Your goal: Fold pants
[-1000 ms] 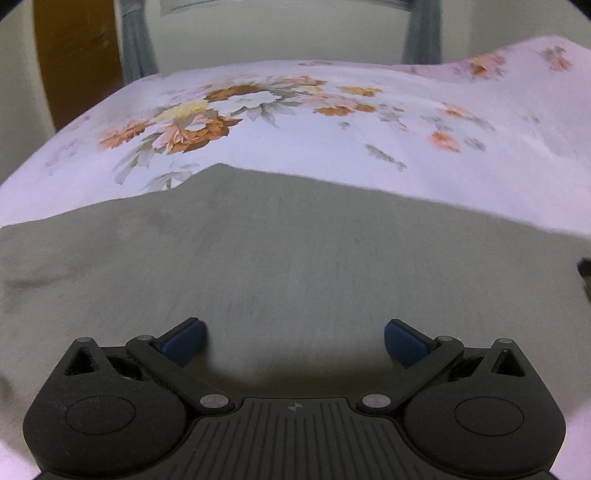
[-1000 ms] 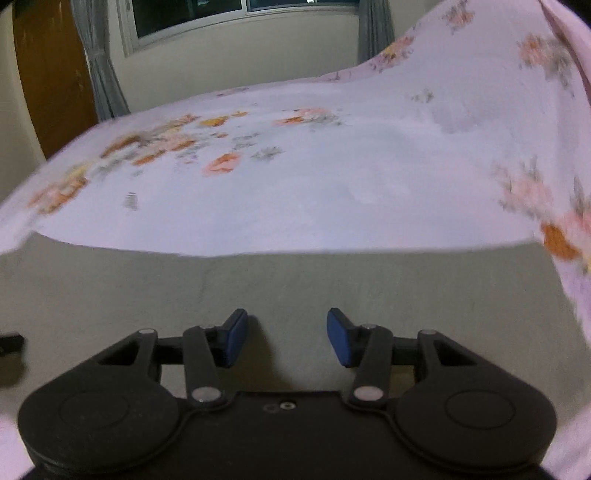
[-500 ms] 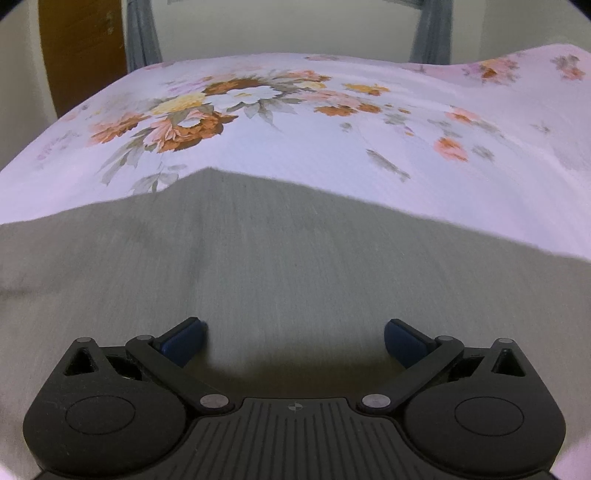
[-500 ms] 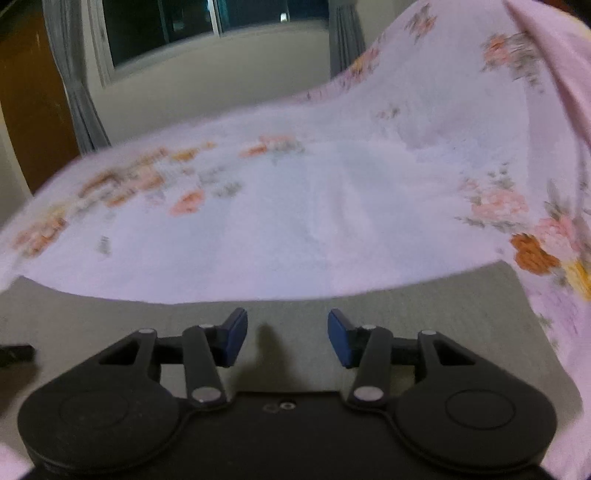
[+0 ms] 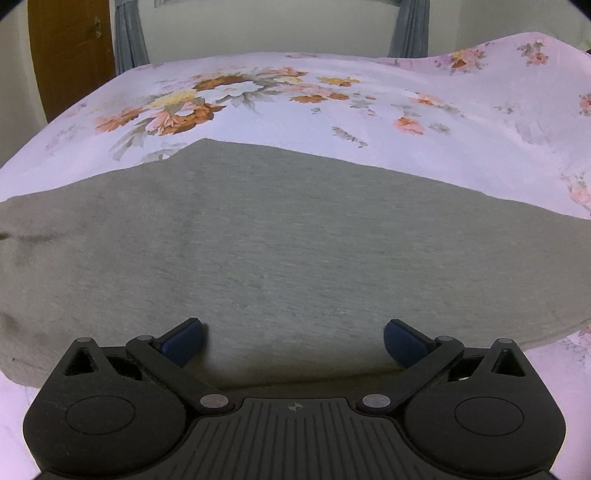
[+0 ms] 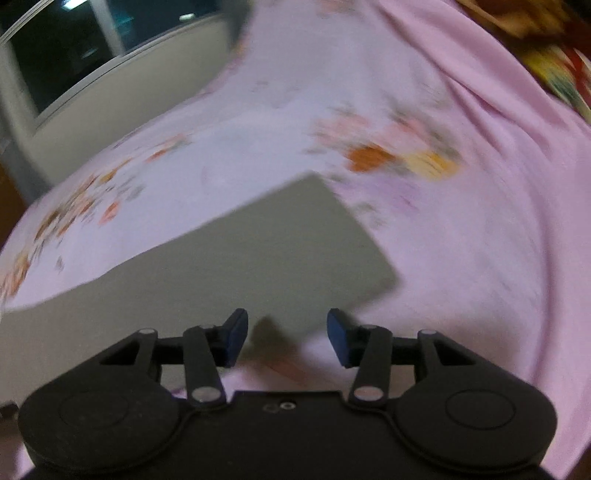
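Grey pants (image 5: 280, 236) lie flat on a pink floral bedsheet (image 5: 424, 122), filling the middle of the left wrist view. My left gripper (image 5: 293, 341) hovers over their near edge, open wide, with nothing between its blue pads. The right wrist view is blurred and tilted. It shows one squared end of the pants (image 6: 258, 251) with its corner to the right. My right gripper (image 6: 286, 338) stands partly open over the near edge of that end, its pads apart and holding nothing.
The bedsheet (image 6: 480, 221) rises in folds to the right. A wooden door (image 5: 70, 55) and grey curtains (image 5: 129, 33) stand behind the bed. A dark window (image 6: 74, 48) is at the upper left, and a colourful cloth (image 6: 554, 62) at the top right.
My right gripper has swung right along the pants to their end and rolled, tilting the view. The left gripper drifted a little, so the pants' right near edge now shows. Neither gripper's jaws changed.
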